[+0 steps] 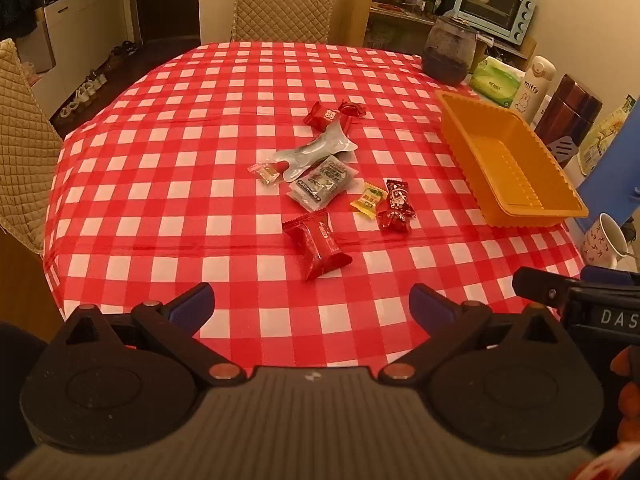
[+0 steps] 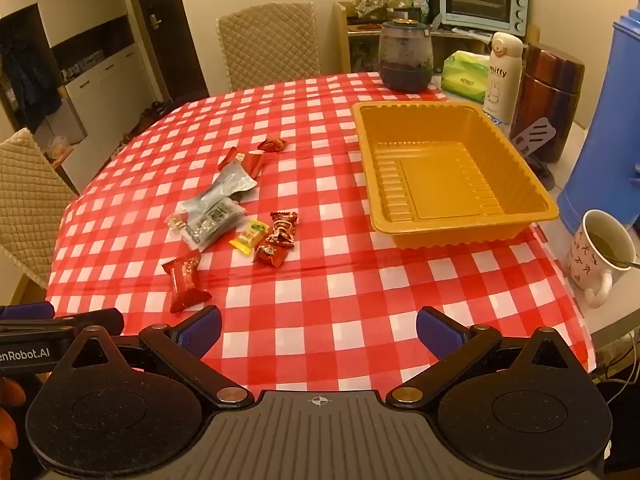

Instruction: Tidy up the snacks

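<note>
Several wrapped snacks lie loose in the middle of the red-checked table [image 1: 160,208]. Nearest is a red packet [image 1: 318,245] [image 2: 185,281]. Behind it lie a yellow candy [image 1: 366,200] [image 2: 249,235], a dark red candy [image 1: 397,205] [image 2: 280,238], a grey-green pouch [image 1: 322,182] [image 2: 212,222] and a silver pouch [image 1: 316,152] [image 2: 230,180]. Farther back are more red packets [image 1: 326,114] [image 2: 250,160]. An orange tray [image 1: 480,188] [image 2: 370,184] stands empty on the right. My left gripper [image 1: 312,306] and my right gripper [image 2: 318,334] hover open over the near table edge, holding nothing.
A dark jar [image 2: 405,58], green tissue pack [image 2: 466,72], white bottle [image 2: 502,76], brown canister [image 2: 550,96] and blue jug [image 2: 604,120] crowd the far right behind the tray. A mug [image 2: 600,256] with liquid stands at the right edge. Quilted chairs [image 1: 28,152] [image 2: 270,44] surround the table.
</note>
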Motion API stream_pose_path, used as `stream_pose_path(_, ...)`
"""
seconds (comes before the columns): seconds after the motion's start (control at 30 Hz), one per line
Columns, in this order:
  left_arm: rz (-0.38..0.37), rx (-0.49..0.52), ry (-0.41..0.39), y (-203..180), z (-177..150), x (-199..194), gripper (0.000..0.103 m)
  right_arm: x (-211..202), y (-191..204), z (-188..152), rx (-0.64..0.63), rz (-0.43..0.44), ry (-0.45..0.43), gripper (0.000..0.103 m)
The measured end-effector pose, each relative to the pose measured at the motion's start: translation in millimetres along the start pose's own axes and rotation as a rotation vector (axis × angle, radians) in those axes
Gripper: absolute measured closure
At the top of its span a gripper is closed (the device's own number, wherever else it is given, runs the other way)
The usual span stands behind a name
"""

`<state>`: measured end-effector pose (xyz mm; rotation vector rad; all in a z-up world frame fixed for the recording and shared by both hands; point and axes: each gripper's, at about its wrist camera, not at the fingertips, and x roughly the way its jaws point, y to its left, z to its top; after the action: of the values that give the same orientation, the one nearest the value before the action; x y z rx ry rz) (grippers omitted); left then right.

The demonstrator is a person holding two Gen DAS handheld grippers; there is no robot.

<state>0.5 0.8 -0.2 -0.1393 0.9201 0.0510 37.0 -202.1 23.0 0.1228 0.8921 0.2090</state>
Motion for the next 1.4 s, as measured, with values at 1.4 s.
stream_pose_path(1.4,-0.015,-0.004,-0.014,-1.1,2.8,-5.8,0.000,-3.2,1.3,5.0,0.003,0.000,-0.011,0.000)
